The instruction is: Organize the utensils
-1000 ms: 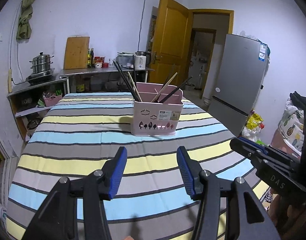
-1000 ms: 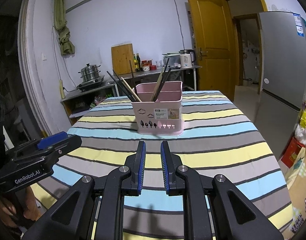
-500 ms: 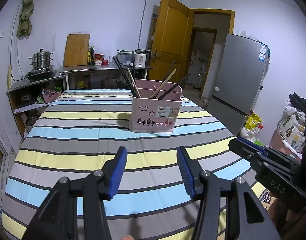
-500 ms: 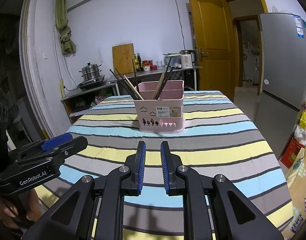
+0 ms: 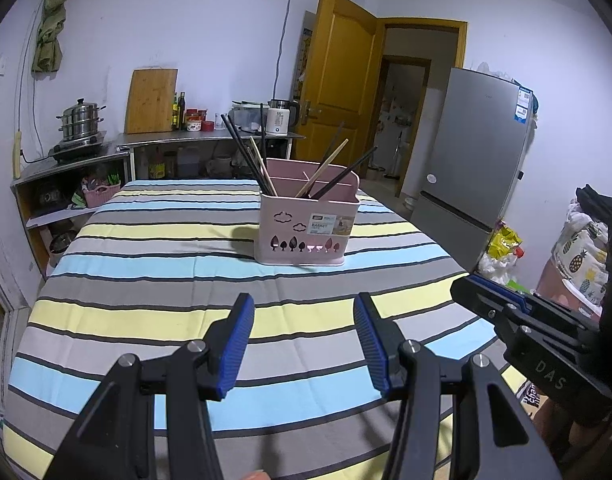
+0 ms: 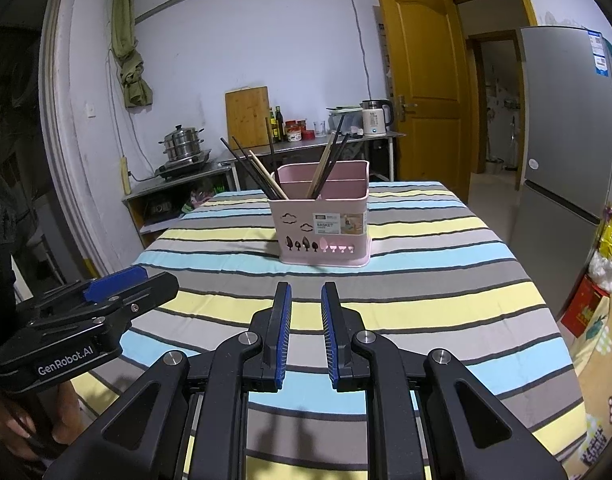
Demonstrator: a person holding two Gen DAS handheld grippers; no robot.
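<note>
Jaws empty: left gripper (image 5: 301, 344) parted wide, right gripper (image 6: 306, 332) narrowly. Pink basket (image 6: 322, 224) upright on striped tabletop (image 6: 426, 280), chopsticks (image 6: 261, 172) leaning inside.

Dim, bluish indoor light; soft shadows on the desk (image 5: 145, 264); sharp centre, fisheye bending and dark corners.

A home kitchen is shown: behind the striped tabletop (image 5: 153, 264), a steamer pot (image 5: 81, 120), cutting board (image 5: 151, 101) and kettle (image 5: 281, 122) are seen; a refrigerator (image 5: 478, 160) is placed to its right.
</note>
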